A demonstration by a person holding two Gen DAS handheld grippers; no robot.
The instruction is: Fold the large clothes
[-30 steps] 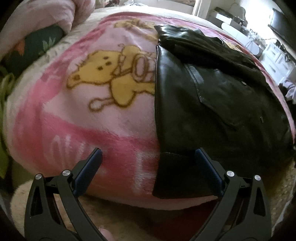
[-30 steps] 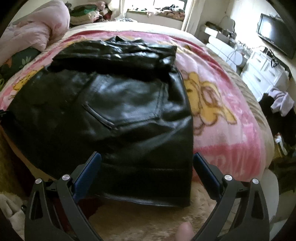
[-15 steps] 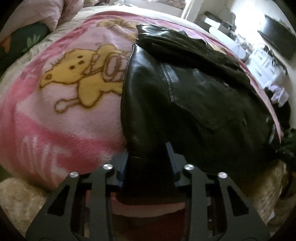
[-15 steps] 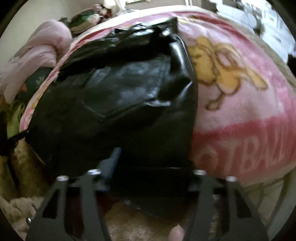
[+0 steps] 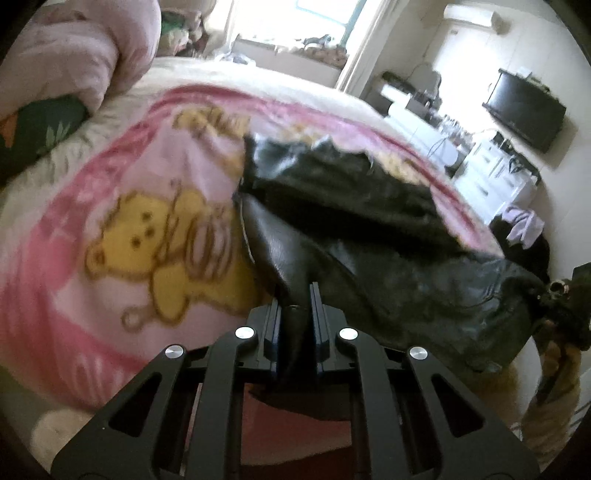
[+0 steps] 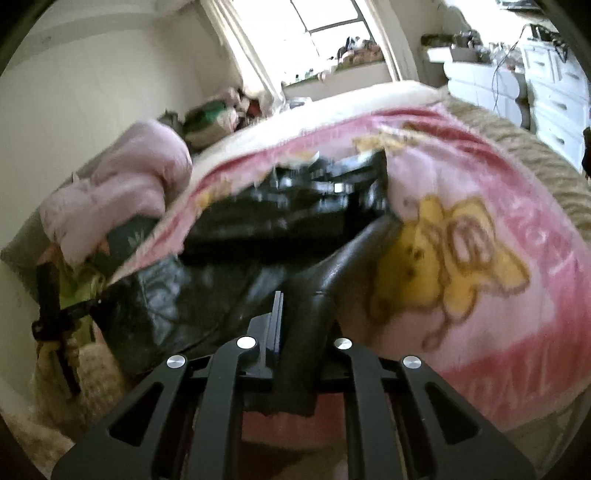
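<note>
A black leather jacket point(image 5: 369, 221) lies on a pink teddy-bear blanket point(image 5: 122, 229) on the bed, its near hem raised off the blanket. My left gripper point(image 5: 297, 291) has its jaws closing on the hem's left corner, pads pressing the leather. In the right wrist view the jacket point(image 6: 240, 258) stretches leftwards, and my right gripper point(image 6: 301, 299) is shut on the hem's right corner over the blanket point(image 6: 480, 258). The hem hangs taut between the two grips. The right-hand finger of the right gripper is hidden behind leather.
A bunched pale pink duvet point(image 5: 62, 55) lies at the bed's far left. A TV point(image 5: 524, 107) and a white dresser point(image 5: 491, 173) stand to the right of the bed. A window point(image 6: 332, 18) is behind it. Fuzzy beige bedding point(image 5: 546, 406) hangs at the near edge.
Both grippers went from wide open beside the hem to shut on its corners. Both then rose and tilted up, lifting the near edge of the jacket.
</note>
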